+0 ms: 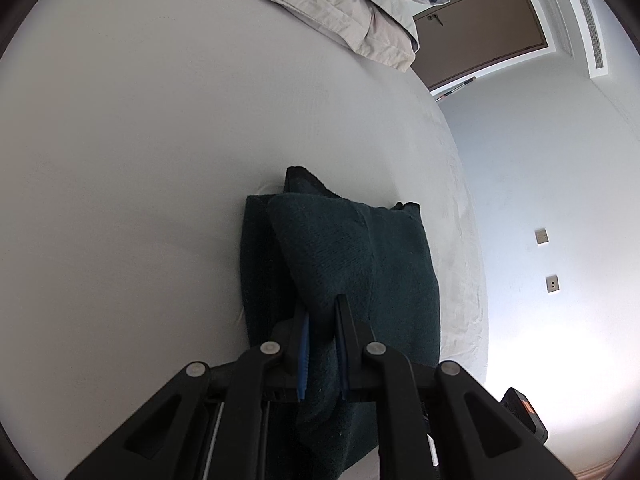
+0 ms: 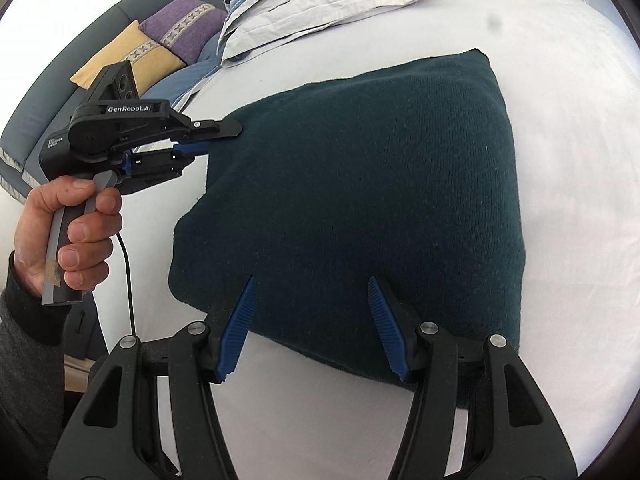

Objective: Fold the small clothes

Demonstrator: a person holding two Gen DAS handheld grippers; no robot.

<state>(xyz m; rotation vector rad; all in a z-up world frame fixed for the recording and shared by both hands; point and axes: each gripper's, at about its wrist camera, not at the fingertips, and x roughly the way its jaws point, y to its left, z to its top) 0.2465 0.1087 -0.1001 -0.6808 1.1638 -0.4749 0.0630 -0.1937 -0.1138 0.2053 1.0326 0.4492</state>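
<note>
Dark green knit garment (image 2: 352, 200) lies partly folded on the bed (image 2: 560, 160); left tool (image 1: 322, 320) grips one bunched edge; right tool (image 2: 312, 308) hangs half open, empty; further folds remain.

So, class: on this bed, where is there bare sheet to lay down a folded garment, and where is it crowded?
Bare white sheet runs wide between the dark green garment and the piled bedding at the head. In the right wrist view a strip lies bare beyond the garment's right edge. It is crowded at the garment's left corner, where the left gripper clamps it.
</note>
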